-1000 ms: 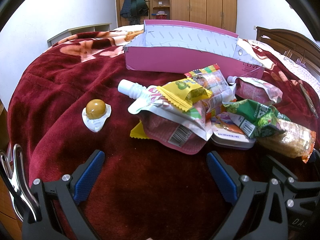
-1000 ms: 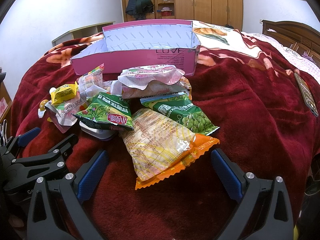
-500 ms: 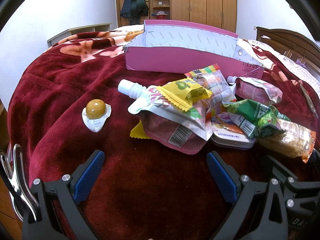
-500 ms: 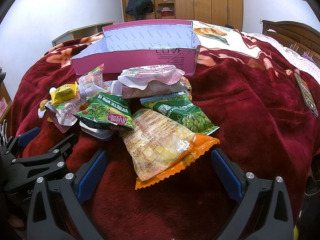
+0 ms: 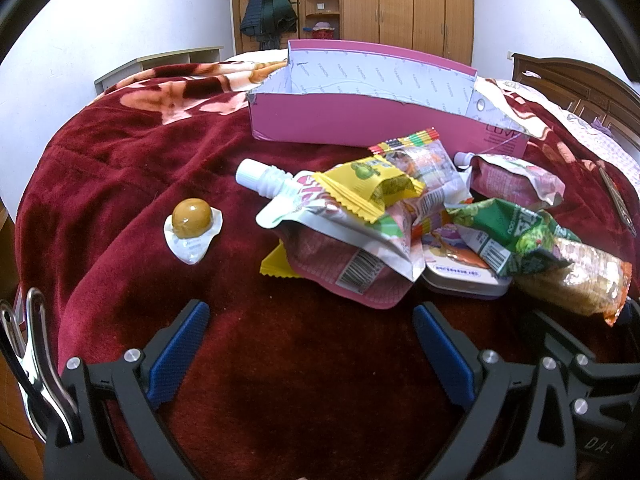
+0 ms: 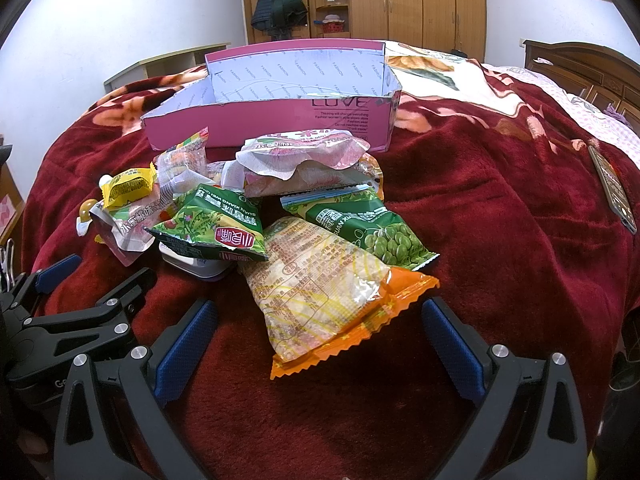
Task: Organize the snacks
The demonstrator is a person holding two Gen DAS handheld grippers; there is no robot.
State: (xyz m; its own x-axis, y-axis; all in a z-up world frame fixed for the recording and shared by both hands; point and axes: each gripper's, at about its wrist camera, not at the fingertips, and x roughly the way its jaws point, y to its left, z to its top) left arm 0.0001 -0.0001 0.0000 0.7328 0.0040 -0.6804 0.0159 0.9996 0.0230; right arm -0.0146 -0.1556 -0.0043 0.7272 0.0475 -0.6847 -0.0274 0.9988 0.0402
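Observation:
A pile of snack packets lies on a dark red blanket [image 5: 120,168] in front of an open pink box [image 5: 360,120], also in the right wrist view [image 6: 280,124]. The pile holds a spouted pouch [image 5: 320,208], a yellow packet [image 5: 368,184], a green packet [image 6: 216,228], a green pea bag [image 6: 372,232] and an orange-edged cracker bag [image 6: 320,296]. A small jelly cup [image 5: 192,220] sits apart to the left. My left gripper [image 5: 312,344] is open and empty, just short of the pile. My right gripper [image 6: 320,344] is open, with the cracker bag's near end between its fingers, untouched.
A flat dark remote-like object [image 6: 612,192] lies on the blanket at the right. A white tin [image 5: 464,280] sits under the packets. A wooden wardrobe [image 6: 400,0] and hanging clothes stand behind the bed. A wooden headboard [image 6: 580,68] is at the right.

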